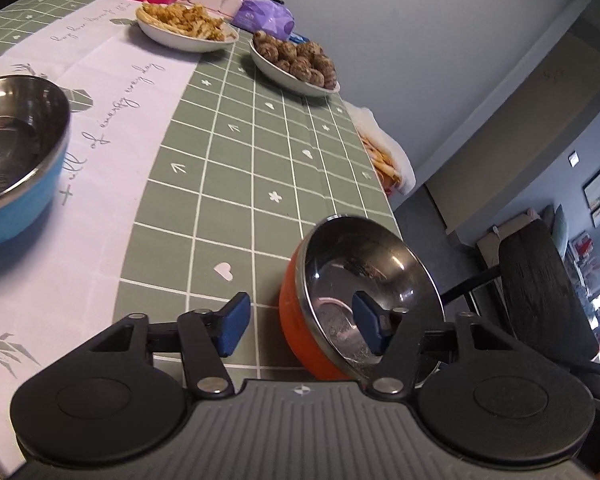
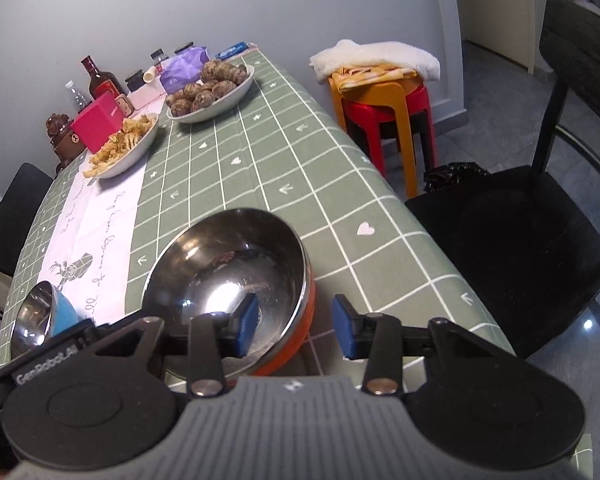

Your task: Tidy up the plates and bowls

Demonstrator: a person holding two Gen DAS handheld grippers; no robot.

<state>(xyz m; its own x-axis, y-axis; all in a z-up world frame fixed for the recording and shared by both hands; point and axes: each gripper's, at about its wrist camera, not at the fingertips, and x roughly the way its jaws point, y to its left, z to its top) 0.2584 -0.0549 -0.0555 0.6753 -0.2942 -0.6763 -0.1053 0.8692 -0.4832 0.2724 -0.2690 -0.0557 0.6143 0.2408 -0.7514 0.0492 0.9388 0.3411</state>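
An orange bowl with a steel inside (image 1: 364, 292) sits near the table's right edge, tilted in the left wrist view. My left gripper (image 1: 300, 328) is open, its jaws astride the bowl's near wall: one pad (image 1: 366, 326) inside, the other outside. In the right wrist view the same bowl (image 2: 228, 276) lies between the open right gripper's (image 2: 296, 328) jaws, one pad (image 2: 247, 326) inside the rim. A blue steel-lined bowl (image 1: 16, 152) stands at left; it also shows in the right wrist view (image 2: 40, 316). Two white plates hold fried food (image 1: 184, 24) and taro roots (image 1: 296, 64).
The table has a green grid cloth with a white runner (image 1: 112, 92). Jars, a pink box (image 2: 98, 120), a bottle and a purple bag stand at the far end. Stacked stools with a towel (image 2: 380, 92) and a black chair (image 2: 520, 220) stand right of the table.
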